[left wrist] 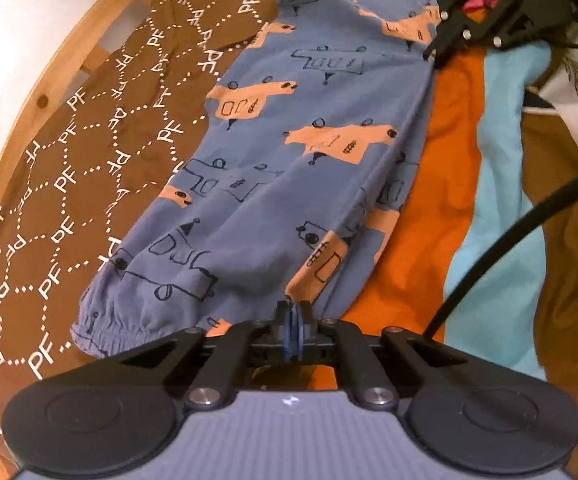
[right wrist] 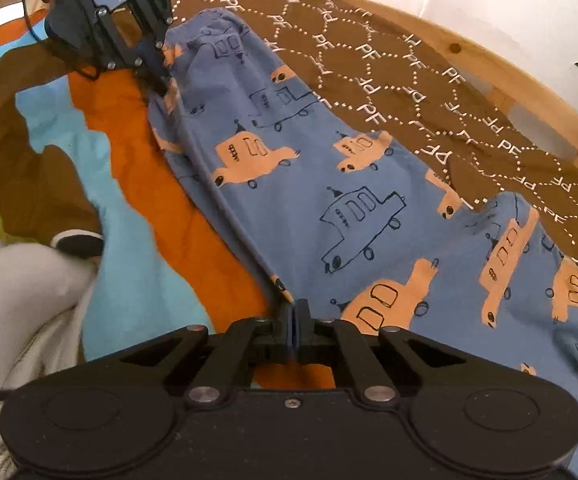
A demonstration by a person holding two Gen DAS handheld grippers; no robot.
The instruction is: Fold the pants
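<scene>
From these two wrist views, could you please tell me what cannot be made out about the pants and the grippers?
- Left wrist view: the leg cuff of the pants is partly hidden behind the left gripper.
- Right wrist view: the waist end runs off the lower right edge; the right gripper covers the near fold.
- Both views: whether cloth sits between the pads is hidden by the fingers.
- The orange blanket under the pants is hidden.

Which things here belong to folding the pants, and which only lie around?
For the job: blue cotton pants with orange car print; left tool; right tool.

Lying about: brown cloth printed "PF"; orange, light-blue and brown blanket; wooden frame.
</scene>
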